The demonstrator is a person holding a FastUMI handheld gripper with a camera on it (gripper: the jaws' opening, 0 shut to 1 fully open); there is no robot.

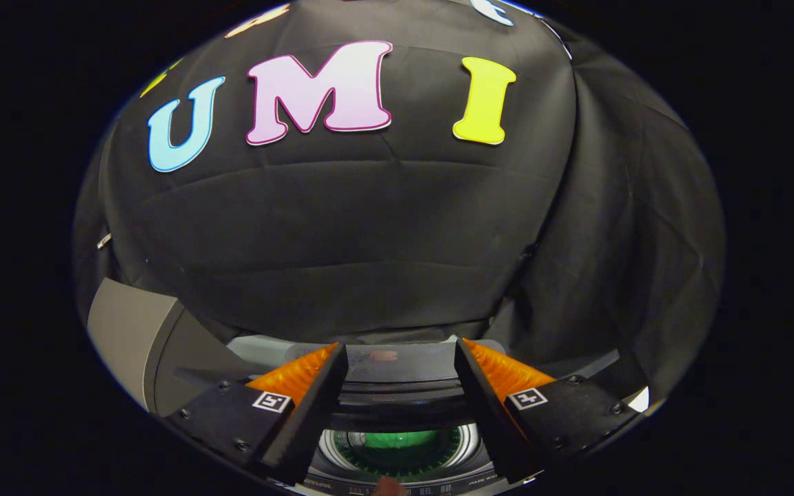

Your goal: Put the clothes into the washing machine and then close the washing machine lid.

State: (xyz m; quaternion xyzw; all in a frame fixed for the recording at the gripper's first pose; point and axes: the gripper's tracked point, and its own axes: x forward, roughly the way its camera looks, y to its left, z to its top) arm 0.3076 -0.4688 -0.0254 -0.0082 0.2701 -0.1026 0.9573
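My gripper (400,348) is open, its fingers spread wide above the top of the washing machine (397,396). Below and between the fingers lies the round drum opening (469,441) with a pale rim, and green clothing (397,441) rests inside it. Just ahead of the fingertips a dark, glossy panel, which looks like the machine's lid (397,365), runs across from one finger to the other. Neither finger presses on it. I cannot tell whether the lid is raised or folded.
A grey slanted panel (128,334) stands to the left of the fingers beside the machine. The booth's black cloth wall (369,227) hangs close behind the machine and wraps round to the right. A small pinkish shape (390,488), perhaps a fingertip, shows under the drum opening.
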